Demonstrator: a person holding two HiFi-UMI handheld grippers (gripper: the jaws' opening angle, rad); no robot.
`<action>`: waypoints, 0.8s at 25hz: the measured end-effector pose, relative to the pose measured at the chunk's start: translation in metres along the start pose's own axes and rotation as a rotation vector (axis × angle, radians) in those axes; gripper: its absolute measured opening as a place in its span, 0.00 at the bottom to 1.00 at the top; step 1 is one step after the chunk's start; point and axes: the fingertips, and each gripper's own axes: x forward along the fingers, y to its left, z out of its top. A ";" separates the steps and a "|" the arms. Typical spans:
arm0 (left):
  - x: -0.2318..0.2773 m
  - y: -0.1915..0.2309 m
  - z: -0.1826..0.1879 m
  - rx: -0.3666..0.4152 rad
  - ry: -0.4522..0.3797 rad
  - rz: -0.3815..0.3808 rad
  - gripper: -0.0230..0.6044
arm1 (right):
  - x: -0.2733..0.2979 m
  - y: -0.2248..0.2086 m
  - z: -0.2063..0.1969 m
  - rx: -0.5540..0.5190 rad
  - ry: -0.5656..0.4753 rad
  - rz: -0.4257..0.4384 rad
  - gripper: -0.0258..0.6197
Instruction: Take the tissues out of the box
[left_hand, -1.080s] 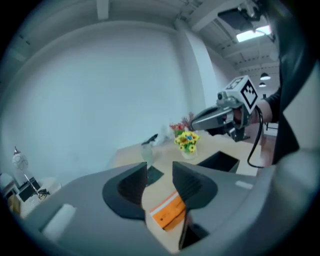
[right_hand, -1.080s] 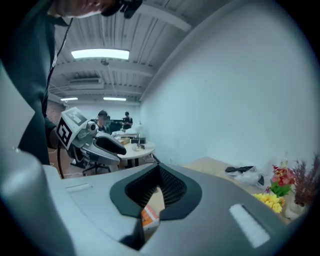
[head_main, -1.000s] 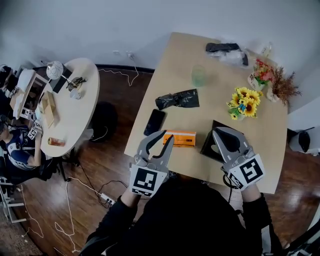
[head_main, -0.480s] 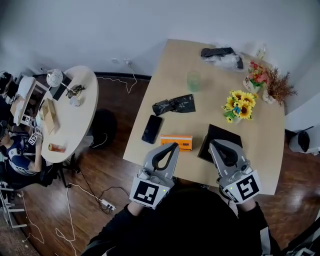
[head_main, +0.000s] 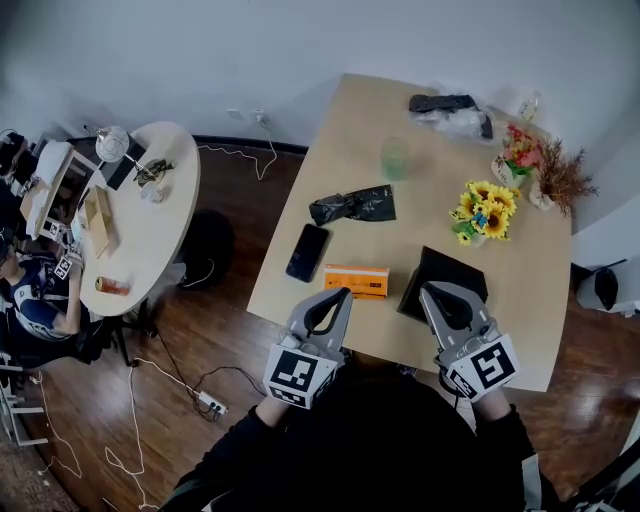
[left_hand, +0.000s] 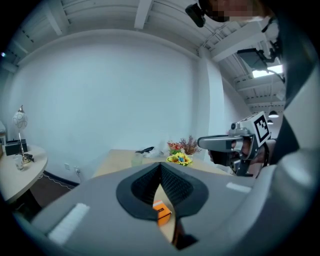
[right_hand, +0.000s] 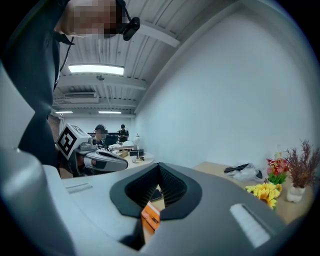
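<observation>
Tissue box (head_main: 357, 280) lies near my edge of the surface (head_main: 430, 200), long axis crosswise, just beyond my left tongs (head_main: 342, 294) at one o'clock. From my right tongs (head_main: 430, 292) it sits at nine, farther off. Both tongs are pressed together, empty.

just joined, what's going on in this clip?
A person holds a gripper in each hand at the near edge of the beige wooden table. The left gripper and the right gripper both have their jaws shut, with nothing held. The flat orange tissue box lies on the table just ahead of them, roughly between the two. No tissue shows outside the box, so the pulling has not started.
</observation>
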 end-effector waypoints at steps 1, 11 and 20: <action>-0.001 0.001 -0.001 0.002 0.000 0.001 0.04 | 0.001 0.001 -0.001 -0.001 0.003 0.002 0.04; -0.002 0.006 -0.004 0.002 0.013 0.009 0.04 | 0.005 0.004 -0.003 -0.027 0.025 -0.001 0.04; -0.004 0.008 -0.004 0.007 0.015 0.016 0.04 | 0.003 0.004 -0.004 -0.024 0.023 -0.011 0.04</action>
